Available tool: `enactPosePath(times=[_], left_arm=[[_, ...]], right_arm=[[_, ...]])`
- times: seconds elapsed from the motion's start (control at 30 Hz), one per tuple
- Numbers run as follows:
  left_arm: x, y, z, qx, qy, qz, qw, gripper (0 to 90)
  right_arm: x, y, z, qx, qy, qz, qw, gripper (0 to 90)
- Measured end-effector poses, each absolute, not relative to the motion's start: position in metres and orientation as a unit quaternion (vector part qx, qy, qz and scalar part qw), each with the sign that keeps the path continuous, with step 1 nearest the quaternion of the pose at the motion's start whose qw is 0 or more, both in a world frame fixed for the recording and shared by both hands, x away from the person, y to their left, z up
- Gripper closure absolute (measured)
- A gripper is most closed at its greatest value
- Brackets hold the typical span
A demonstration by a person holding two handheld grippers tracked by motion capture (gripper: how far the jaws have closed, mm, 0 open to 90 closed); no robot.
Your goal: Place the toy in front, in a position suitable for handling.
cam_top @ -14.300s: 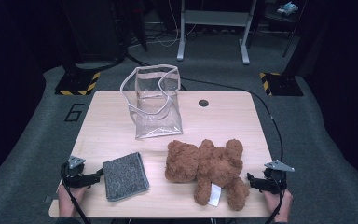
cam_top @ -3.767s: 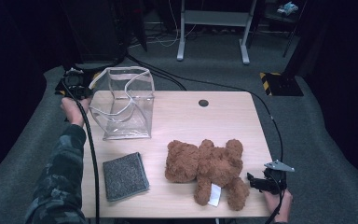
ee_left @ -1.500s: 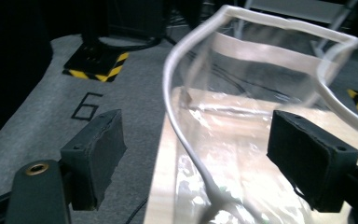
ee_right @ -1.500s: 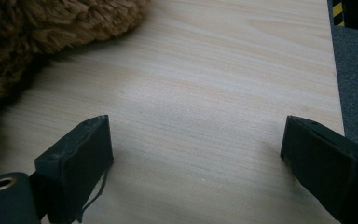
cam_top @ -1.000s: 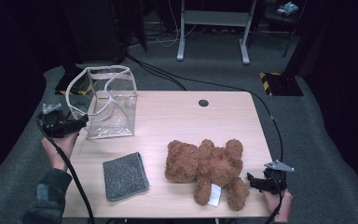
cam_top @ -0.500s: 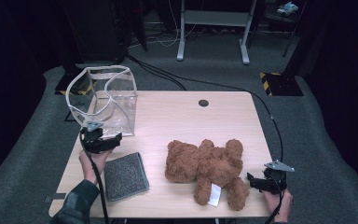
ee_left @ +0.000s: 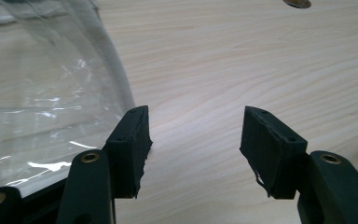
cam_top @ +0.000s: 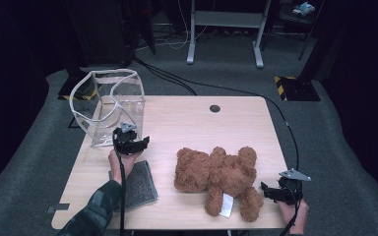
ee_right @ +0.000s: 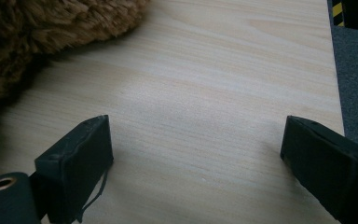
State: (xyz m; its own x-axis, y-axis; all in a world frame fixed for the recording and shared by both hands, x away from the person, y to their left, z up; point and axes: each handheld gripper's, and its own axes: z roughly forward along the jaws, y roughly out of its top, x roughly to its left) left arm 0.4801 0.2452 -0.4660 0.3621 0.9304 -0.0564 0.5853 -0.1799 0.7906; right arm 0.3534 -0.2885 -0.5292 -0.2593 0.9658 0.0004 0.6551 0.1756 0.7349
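Clear bag (cam_top: 109,105) sits empty at the table's (cam_top: 187,123) left edge, left gripper (cam_top: 137,144) has dropped beside it, jaws narrowing on nothing, right gripper (cam_top: 269,192) wide apart.

Clear plastic bag (cam_top: 109,105) stands upright at far-left corner of wooden table (cam_top: 192,123). Left gripper (cam_top: 140,143) hovers just in front of bag's near-right corner, above the grey felt pad (cam_top: 137,184), w/ nothing between its jaws, which have just been closing. Brown teddy (cam_top: 219,174) lies well right of bag, nearer front edge; right gripper (cam_top: 266,191) sits by teddy's leg, farthest from bag.
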Motion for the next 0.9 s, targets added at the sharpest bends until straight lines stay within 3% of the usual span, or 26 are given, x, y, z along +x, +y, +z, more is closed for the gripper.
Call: enactPosePath(times=[0.57, 0.8, 0.9], left_arm=[[0.511, 0.268, -0.482, 0.711, 0.562, 0.217, 0.362, 42.2], [0.502, 0.244, -0.473, 0.753, 0.491, 0.226, 0.376, 43.5], [0.512, 0.244, -0.477, 0.754, 0.494, 0.224, 0.370, 43.6]], right_arm=[[0.353, -0.288, -0.529, 0.557, 0.727, 0.318, 0.244, 8.4], [0.353, -0.289, -0.529, 0.557, 0.727, 0.319, 0.244, 8.3], [0.353, -0.289, -0.529, 0.557, 0.727, 0.319, 0.244, 8.4]])
